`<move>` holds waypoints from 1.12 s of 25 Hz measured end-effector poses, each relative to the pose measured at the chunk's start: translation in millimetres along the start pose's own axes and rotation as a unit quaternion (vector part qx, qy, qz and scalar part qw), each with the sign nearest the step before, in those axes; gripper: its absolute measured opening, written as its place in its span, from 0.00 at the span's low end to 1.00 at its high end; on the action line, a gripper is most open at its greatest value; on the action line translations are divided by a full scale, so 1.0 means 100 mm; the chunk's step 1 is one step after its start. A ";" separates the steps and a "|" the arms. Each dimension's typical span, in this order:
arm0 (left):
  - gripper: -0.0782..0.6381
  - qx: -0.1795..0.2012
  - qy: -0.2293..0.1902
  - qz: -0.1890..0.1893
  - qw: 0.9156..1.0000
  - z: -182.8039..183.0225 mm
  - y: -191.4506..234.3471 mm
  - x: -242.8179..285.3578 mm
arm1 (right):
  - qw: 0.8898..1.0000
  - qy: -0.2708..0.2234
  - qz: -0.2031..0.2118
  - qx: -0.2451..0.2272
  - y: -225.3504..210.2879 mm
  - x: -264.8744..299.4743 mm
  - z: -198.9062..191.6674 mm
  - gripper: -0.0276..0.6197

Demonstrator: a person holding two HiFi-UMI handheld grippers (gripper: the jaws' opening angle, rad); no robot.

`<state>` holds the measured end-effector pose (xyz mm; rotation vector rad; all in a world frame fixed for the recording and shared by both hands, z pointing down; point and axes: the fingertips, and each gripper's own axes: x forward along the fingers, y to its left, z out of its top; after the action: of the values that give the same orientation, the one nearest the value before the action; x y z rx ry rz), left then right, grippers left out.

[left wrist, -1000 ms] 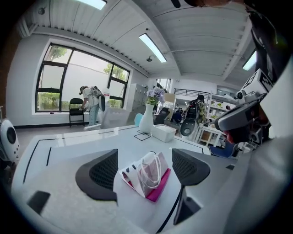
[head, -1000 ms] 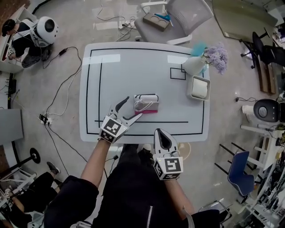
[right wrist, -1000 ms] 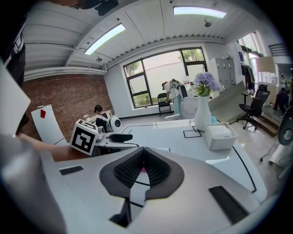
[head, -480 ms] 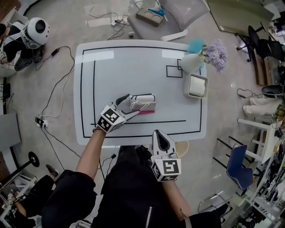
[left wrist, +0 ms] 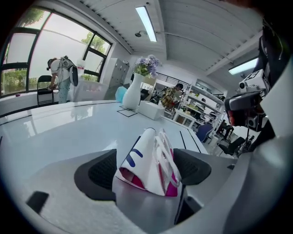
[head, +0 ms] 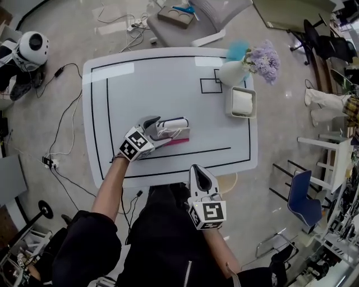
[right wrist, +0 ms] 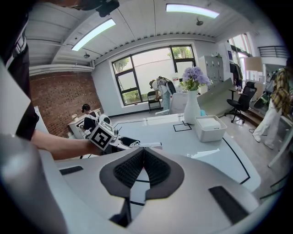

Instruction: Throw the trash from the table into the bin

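Trash packet (head: 176, 128), white w/ a pink side, lies on the near half of the white table (head: 168, 78), just beyond the long black tape line (head: 207, 151) that runs along the near edge.

Nearest to the person is the right gripper (head: 201, 172). It hangs off the table, just before the near edge and over the person's lap. Its jaws are pressed together w/ nothing between them. A pale round thing (head: 231, 183) shows partly under this edge, to the right of that gripper; what it is I cannot tell.

Next comes the left gripper (head: 161, 130), which reaches in from the near-left side over the tape line. Its jaws stand one on each side of the packet's left end, and both pads touch it, so the packet is pinched between them. The packet looks squeezed to a narrow standing shape, its base on the table.

Around the packet the table surface is bare to the left, to the right and beyond, up to the tape frame (head: 107, 112) near the edges.

Farther on, at the far-right corner, a white square box (head: 242, 102) sits close to the right edge. Just behind it is a white vase (head: 231, 73) w/ purple flowers (head: 261, 56), and a small tape rectangle (head: 209, 85) is just left of them. These stand well apart from the packet.

Beyond the far edge a grey chair (head: 216, 8) holds a cardboard box (head: 175, 14). On the floor, cables (head: 64, 120) run along the table's left side, and a blue chair (head: 305, 199) stands off to the right.
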<state>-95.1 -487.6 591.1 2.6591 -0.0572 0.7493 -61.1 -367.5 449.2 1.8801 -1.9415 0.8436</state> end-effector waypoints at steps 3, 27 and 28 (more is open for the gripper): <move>0.63 0.012 0.012 -0.015 1.000 -0.01 -0.03 0.04 | 1.000 0.000 -0.007 0.005 -0.04 0.01 -0.02 0.06; 0.25 0.055 0.020 -0.053 0.997 0.00 -0.58 0.08 | 0.999 -0.014 -0.022 0.024 -0.11 -0.19 -0.11 0.06; 0.24 0.055 0.017 -0.054 0.997 0.01 -0.62 0.08 | 0.999 -0.014 -0.022 0.024 -0.11 -0.21 -0.12 0.06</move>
<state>-79.4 -430.2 572.6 2.7270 0.1399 0.7821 -50.1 -343.4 447.9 1.9654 -1.9055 0.8627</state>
